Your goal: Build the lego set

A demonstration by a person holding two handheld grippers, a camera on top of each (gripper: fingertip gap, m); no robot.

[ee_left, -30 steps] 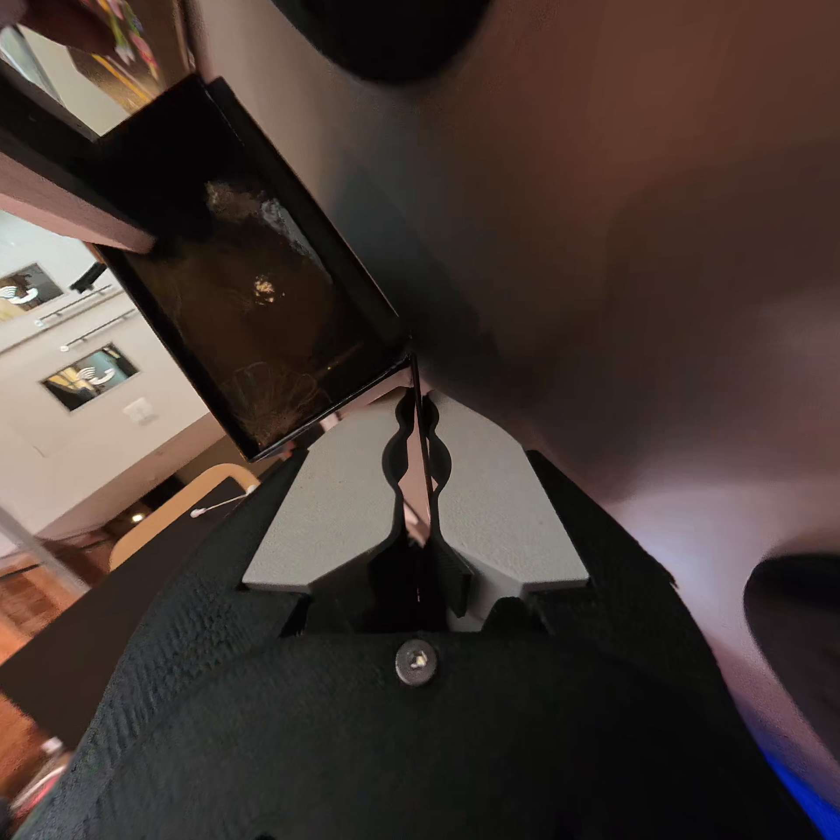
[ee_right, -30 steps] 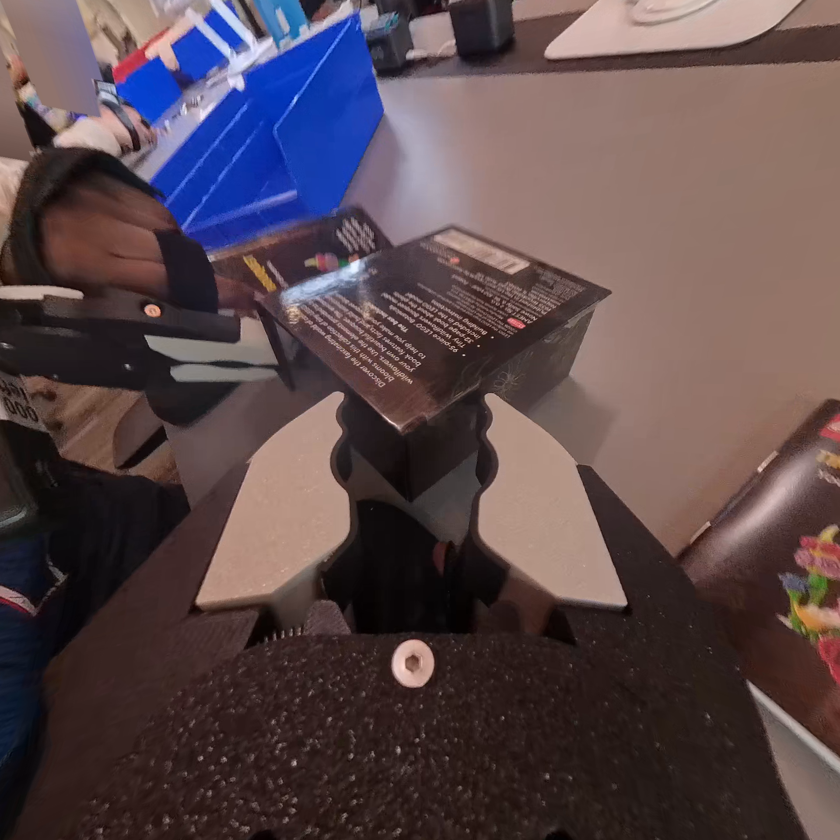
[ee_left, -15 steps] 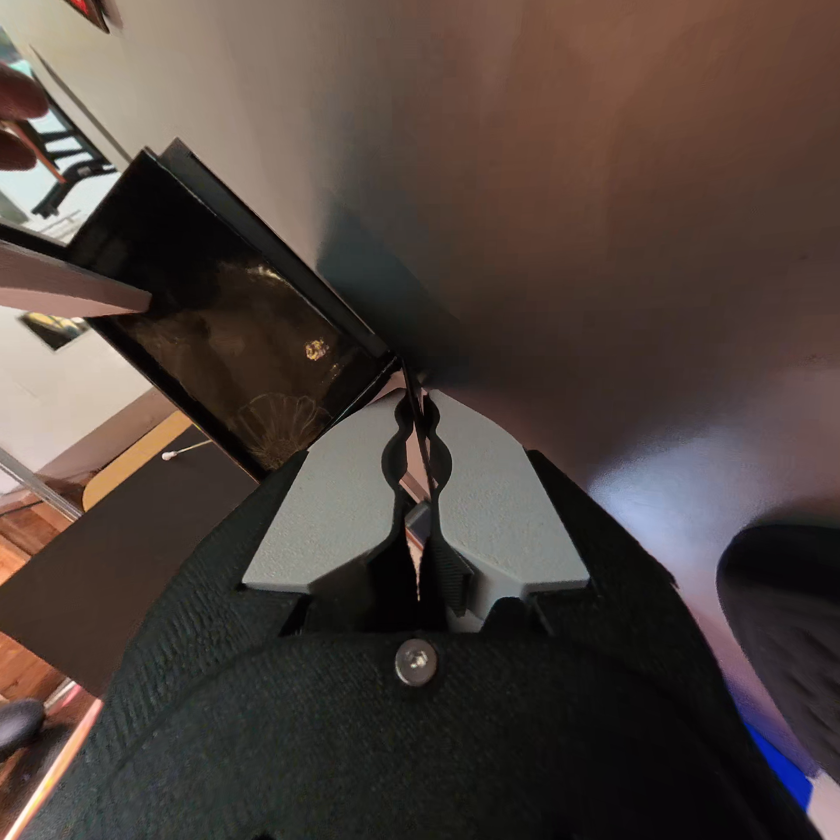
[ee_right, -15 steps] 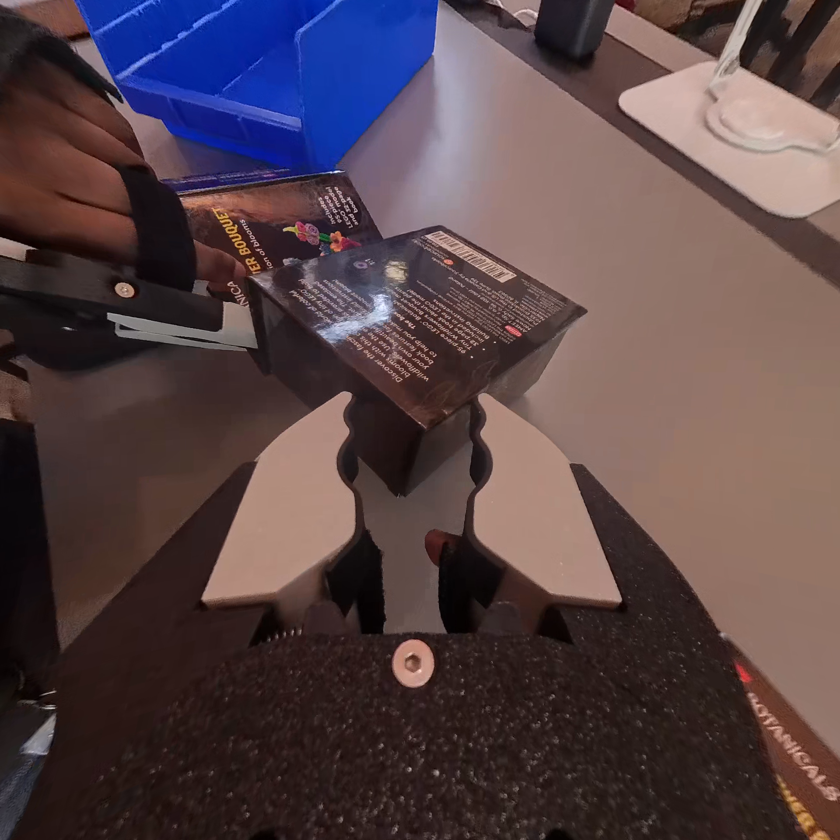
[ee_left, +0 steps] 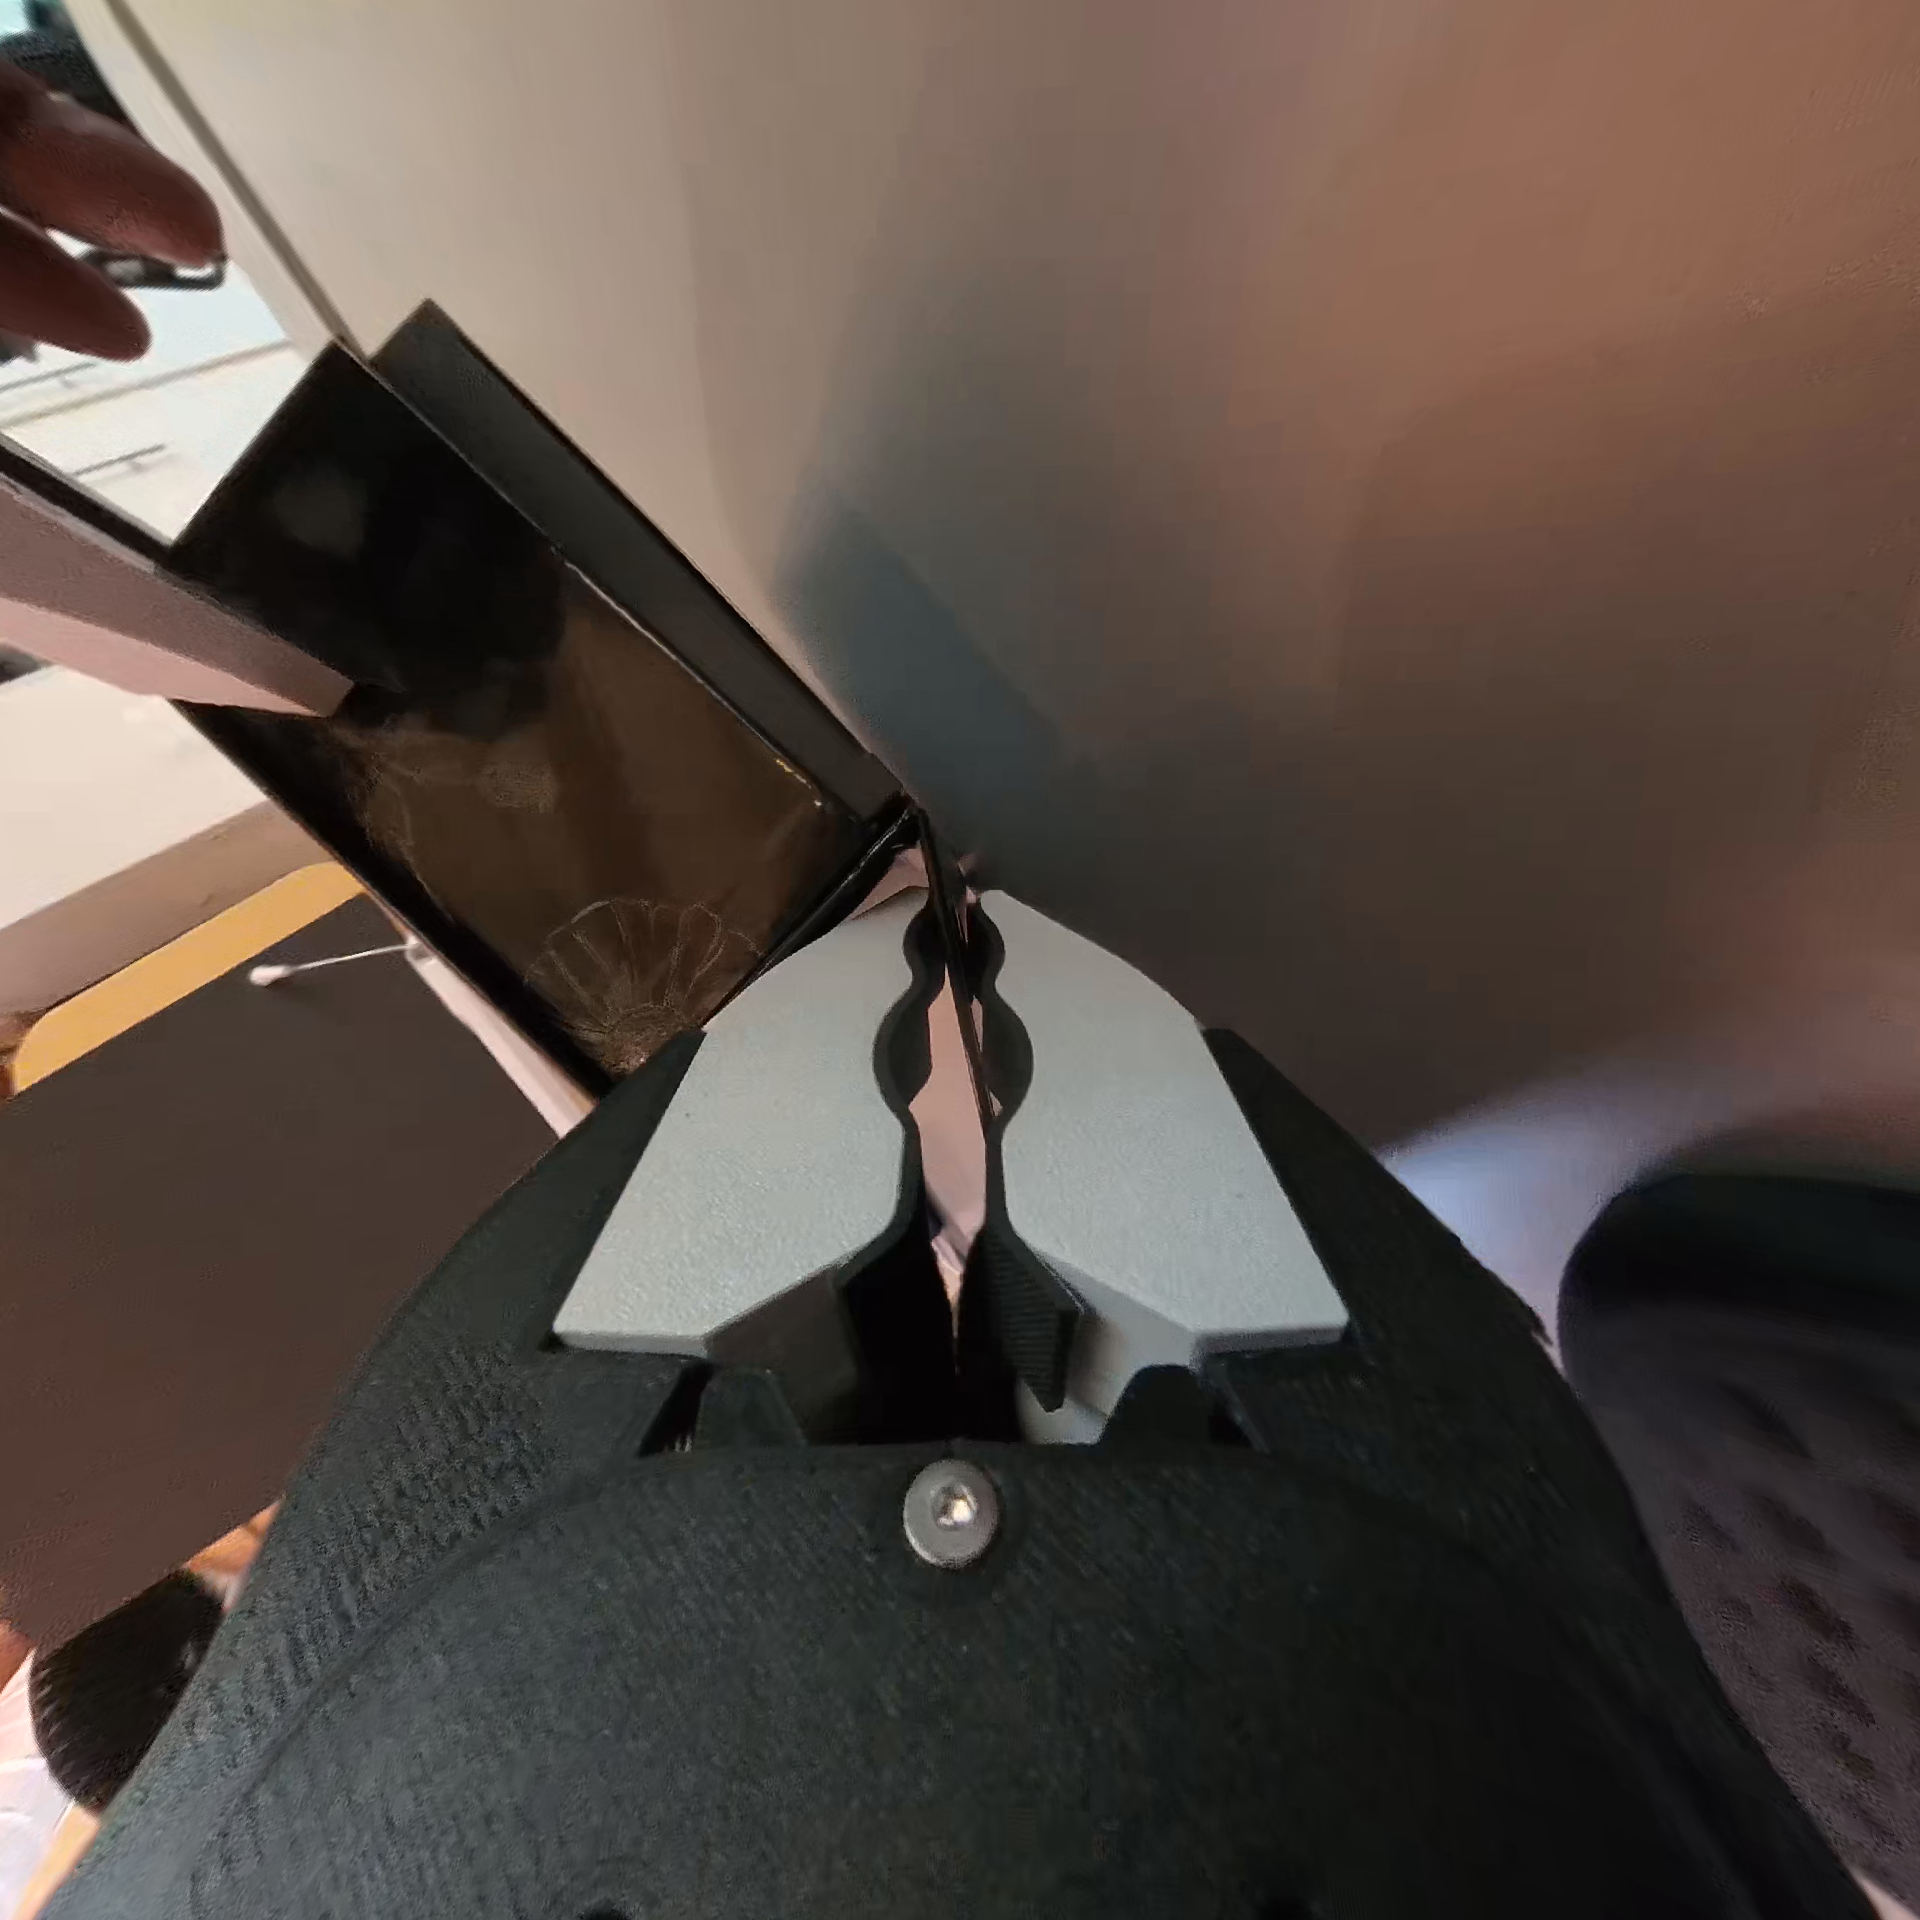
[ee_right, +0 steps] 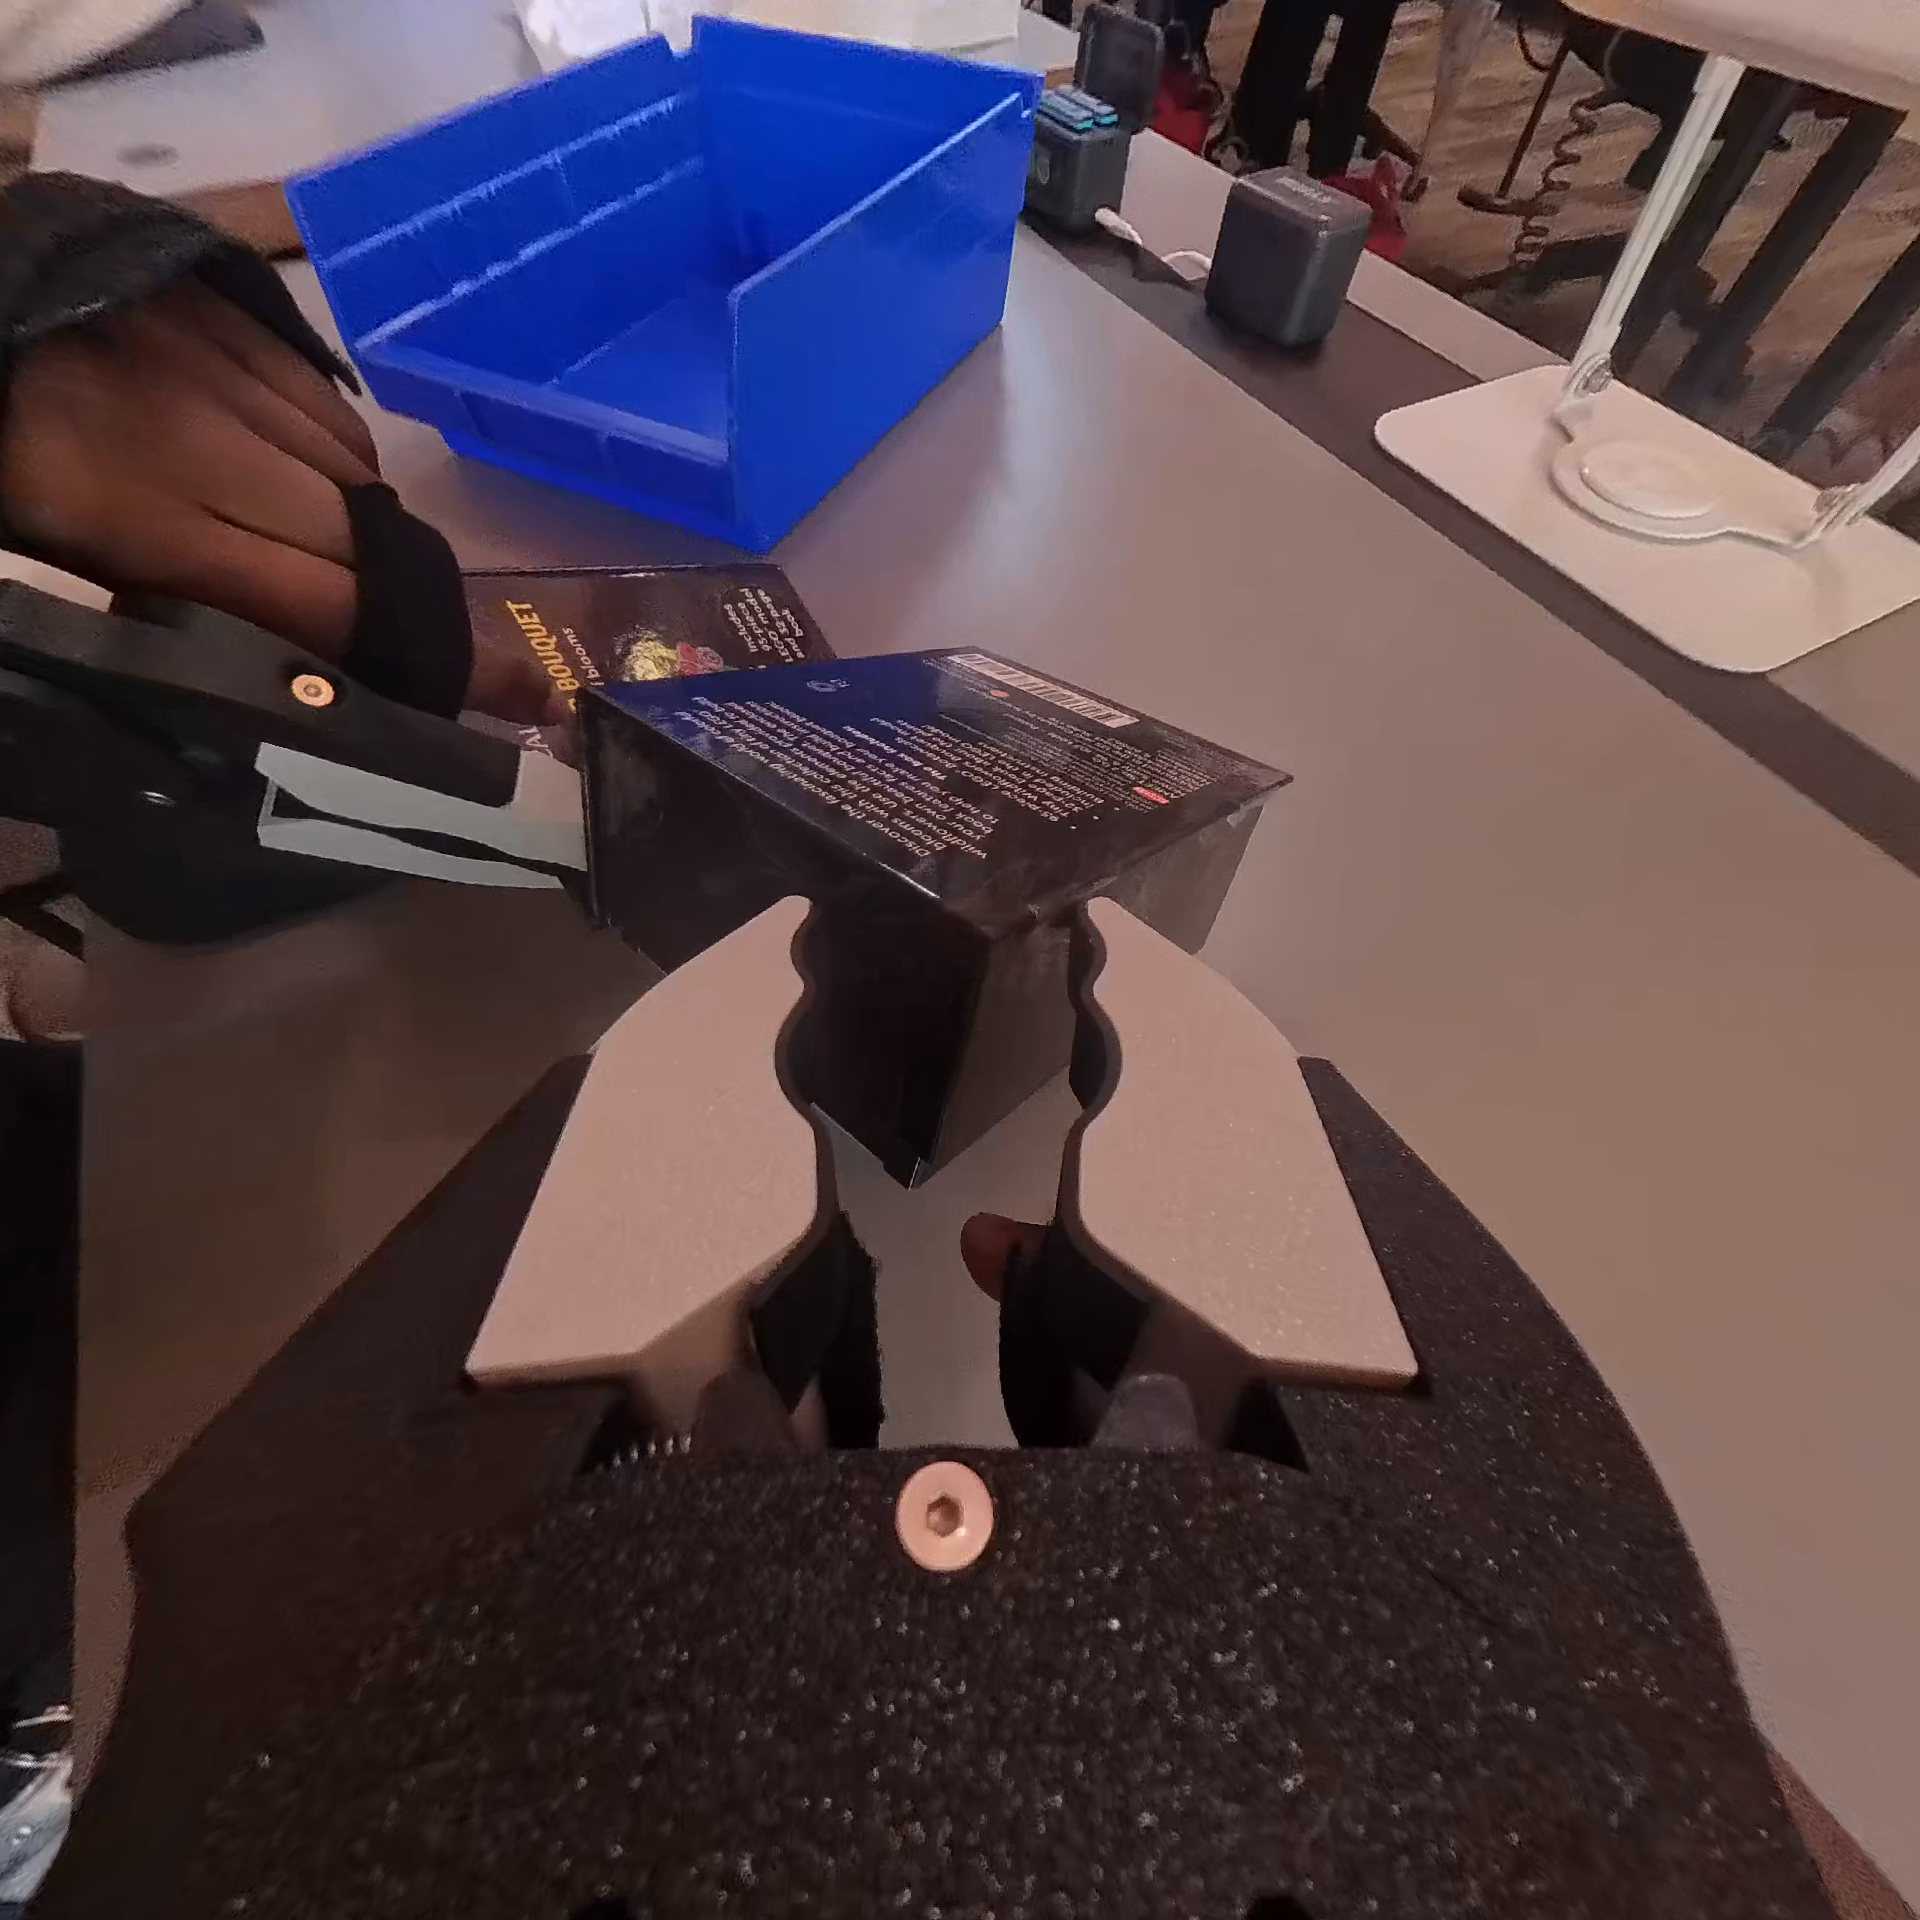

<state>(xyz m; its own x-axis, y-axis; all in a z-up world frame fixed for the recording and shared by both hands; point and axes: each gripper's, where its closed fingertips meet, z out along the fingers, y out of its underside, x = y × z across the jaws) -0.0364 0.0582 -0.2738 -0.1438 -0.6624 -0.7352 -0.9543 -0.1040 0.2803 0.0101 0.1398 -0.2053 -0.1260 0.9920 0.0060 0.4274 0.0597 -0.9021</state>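
Observation:
A black lego box [ee_right: 935, 769] is held above the grey table [ee_right: 1403, 987]. My right gripper [ee_right: 945, 935] is shut on its near lower corner, one finger on each broad face. My left gripper [ee_right: 561, 852] comes in from the left, held by a gloved hand [ee_right: 208, 447], and is shut on the box's thin end flap. In the left wrist view the left gripper [ee_left: 945, 920] pinches that black flap [ee_left: 961, 1029], with the box [ee_left: 520, 748] up to the left. One right gripper finger [ee_left: 187, 644] lies across the box's face.
A dark printed booklet [ee_right: 644, 634] lies on the table under the box. A blue bin [ee_right: 707, 260] stands behind it. Two small grey boxes [ee_right: 1288, 260] and a white stand base [ee_right: 1662, 520] sit at the far right edge. Spacing between my two grippers at the tips: around 12 cm.
Both grippers kept their hold while the box moved and tilted over the table. The right view swung so the blue bin and far table edge now show in full.

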